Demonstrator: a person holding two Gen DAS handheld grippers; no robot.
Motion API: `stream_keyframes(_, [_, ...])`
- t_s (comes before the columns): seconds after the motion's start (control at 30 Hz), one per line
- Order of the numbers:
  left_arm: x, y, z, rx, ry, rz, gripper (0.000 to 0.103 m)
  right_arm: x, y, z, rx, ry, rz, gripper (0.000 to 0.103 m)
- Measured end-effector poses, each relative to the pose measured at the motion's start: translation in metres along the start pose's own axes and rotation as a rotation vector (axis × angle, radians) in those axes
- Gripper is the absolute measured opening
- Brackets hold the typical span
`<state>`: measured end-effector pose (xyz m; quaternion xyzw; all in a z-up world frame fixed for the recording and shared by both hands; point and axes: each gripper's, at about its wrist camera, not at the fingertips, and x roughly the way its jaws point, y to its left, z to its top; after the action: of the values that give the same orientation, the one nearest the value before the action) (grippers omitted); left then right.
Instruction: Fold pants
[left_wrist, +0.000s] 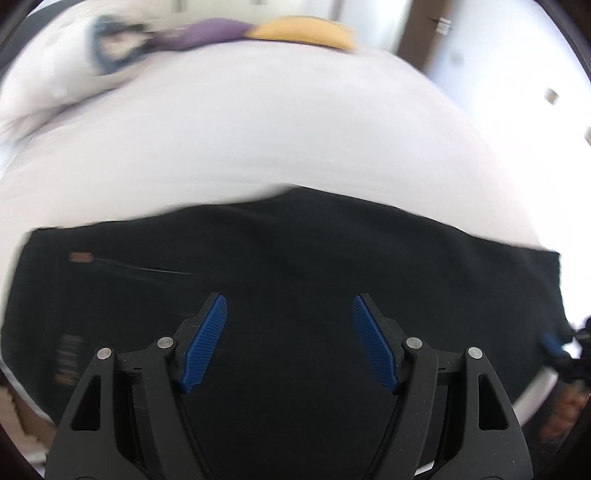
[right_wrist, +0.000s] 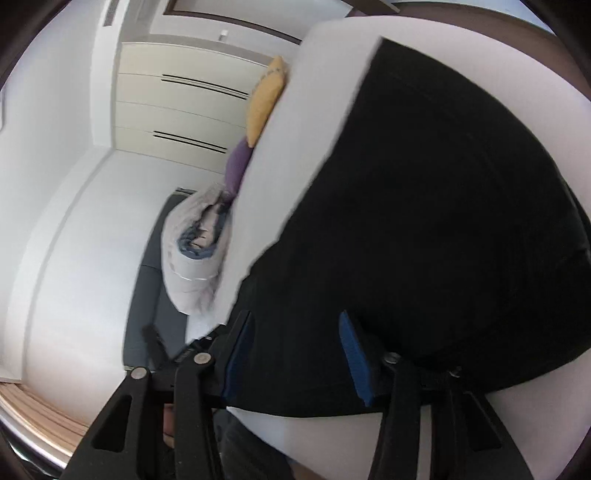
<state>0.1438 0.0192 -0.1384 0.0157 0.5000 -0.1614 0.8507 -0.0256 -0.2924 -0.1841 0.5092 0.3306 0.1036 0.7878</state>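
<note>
Below L gripper (left_wrist: 290, 341), jaws apart, nothing held: black pants (left_wrist: 295, 266) flat on white bed (left_wrist: 258, 140). R gripper (right_wrist: 295, 354) at pants hem, jaws part-closed, grip unclear. Fabric soft, light, limp; pinch at hem corners. Pillows (left_wrist: 299, 31) far.

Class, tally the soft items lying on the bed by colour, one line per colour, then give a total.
Black pants: 1
Yellow cushion: 1
Purple cushion: 1
White-and-blue bundled duvet: 1
Total: 4
</note>
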Motion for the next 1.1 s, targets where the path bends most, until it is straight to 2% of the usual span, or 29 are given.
stream_keyframes(0.03, [0.011, -0.019, -0.004, 0.025, 0.028, -0.028, 0.070, -0.004, -0.009, 0.000, -0.002, -0.006, -0.037, 0.003])
stream_keyframes(0.1, [0.033, -0.044, -0.014, 0.059, 0.074, -0.040, 0.070, -0.029, -0.029, 0.011, 0.061, -0.066, -0.050, 0.000])
stream_keyframes(0.13, [0.043, -0.053, -0.021, 0.078, 0.080, -0.012, 0.073, -0.052, -0.041, 0.021, 0.089, -0.125, -0.070, 0.000])
stream_keyframes(0.2, [0.046, -0.063, -0.028, 0.119, 0.028, 0.017, 0.078, -0.081, -0.050, 0.029, 0.112, -0.208, -0.121, 0.000])
stream_keyframes(0.27, [0.046, -0.062, -0.027, 0.110, 0.025, 0.001, 0.078, -0.117, -0.049, 0.036, 0.110, -0.319, -0.208, 0.015])
stream_keyframes(0.3, [0.046, -0.060, -0.025, 0.106, 0.031, -0.006, 0.078, -0.128, -0.046, 0.035, 0.112, -0.358, -0.249, 0.041])
stream_keyframes(0.33, [0.045, -0.060, -0.025, 0.105, 0.035, -0.006, 0.078, -0.143, -0.044, 0.035, 0.125, -0.402, -0.275, 0.050])
stream_keyframes(0.37, [0.044, -0.058, -0.025, 0.097, 0.040, -0.001, 0.078, -0.157, -0.042, 0.033, 0.161, -0.443, -0.252, 0.051])
stream_keyframes(0.4, [0.043, -0.058, -0.023, 0.083, 0.043, 0.003, 0.078, -0.163, -0.045, 0.033, 0.181, -0.444, -0.218, 0.053])
stream_keyframes(0.43, [0.041, -0.059, -0.021, 0.059, 0.043, 0.001, 0.078, -0.166, -0.040, 0.029, 0.196, -0.431, -0.187, 0.060])
stream_keyframes(0.5, [0.039, -0.063, -0.018, 0.012, 0.041, -0.031, 0.078, -0.163, -0.029, 0.016, 0.184, -0.402, -0.173, 0.067])
stream_keyframes(0.57, [0.036, -0.073, -0.016, -0.011, 0.033, -0.090, 0.078, -0.145, -0.018, 0.002, 0.193, -0.371, -0.163, 0.067])
stream_keyframes(0.73, [0.030, -0.117, -0.012, 0.030, 0.005, -0.180, 0.078, -0.121, -0.039, -0.017, 0.346, -0.295, -0.145, 0.067])
stream_keyframes(0.8, [0.033, -0.130, -0.009, 0.035, 0.002, -0.206, 0.078, -0.116, -0.047, -0.020, 0.381, -0.296, -0.120, 0.067])
stream_keyframes(0.93, [0.060, -0.144, 0.000, 0.040, 0.045, -0.242, 0.078, -0.107, -0.047, -0.015, 0.375, -0.311, -0.097, 0.067])
stream_keyframes(0.97, [0.059, -0.148, -0.014, 0.046, 0.051, -0.246, 0.078, -0.104, -0.048, -0.013, 0.384, -0.318, -0.081, 0.067])
stream_keyframes(1.1, [0.063, -0.155, -0.032, 0.060, 0.059, -0.254, 0.078, -0.095, -0.049, -0.009, 0.414, -0.330, -0.031, 0.067])
